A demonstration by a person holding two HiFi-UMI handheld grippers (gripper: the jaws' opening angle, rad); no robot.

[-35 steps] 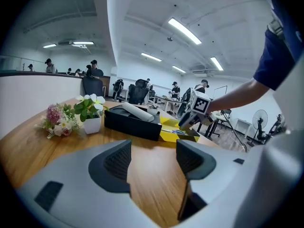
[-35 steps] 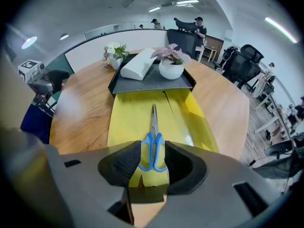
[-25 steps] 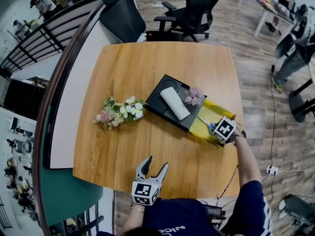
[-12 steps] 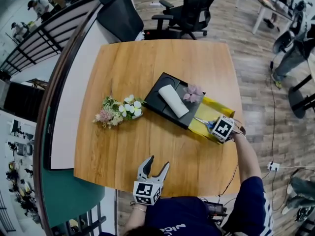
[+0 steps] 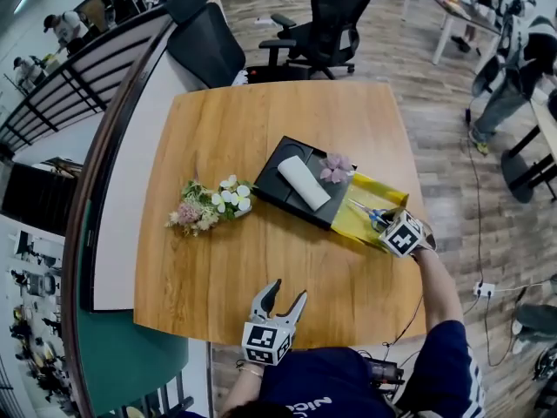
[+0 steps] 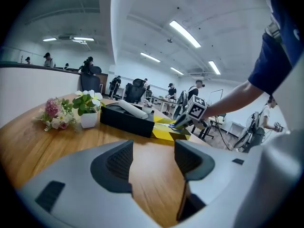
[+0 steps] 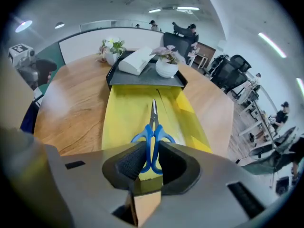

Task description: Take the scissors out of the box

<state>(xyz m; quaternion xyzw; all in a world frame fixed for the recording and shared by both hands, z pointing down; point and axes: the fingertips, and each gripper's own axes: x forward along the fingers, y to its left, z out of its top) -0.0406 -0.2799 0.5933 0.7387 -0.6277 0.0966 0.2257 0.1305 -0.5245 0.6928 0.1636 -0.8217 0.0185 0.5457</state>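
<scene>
Blue-handled scissors (image 7: 153, 137) hang over the open yellow box (image 7: 123, 113), blades pointing away from me toward the black tray. My right gripper (image 7: 151, 158) is shut on their handles and points steeply down. In the head view the right gripper (image 5: 384, 223) is at the box's (image 5: 350, 228) near right end, and the scissors (image 5: 369, 212) stick out of it over the yellow floor. My left gripper (image 5: 285, 295) hovers at the table's front edge. Its jaws are closing with nothing between them, as the left gripper view (image 6: 153, 158) shows.
A black tray (image 5: 277, 178) adjoins the box and carries a white roll (image 5: 304, 182) and a small pink potted flower (image 5: 336, 167). A flower bunch (image 5: 209, 203) lies left of the tray. Office chairs stand beyond the far edge of the wooden table (image 5: 244, 120).
The right gripper has closed on the scissors' handles and risen a little over the box, tilting as it went. The left gripper has stayed at the front edge.
</scene>
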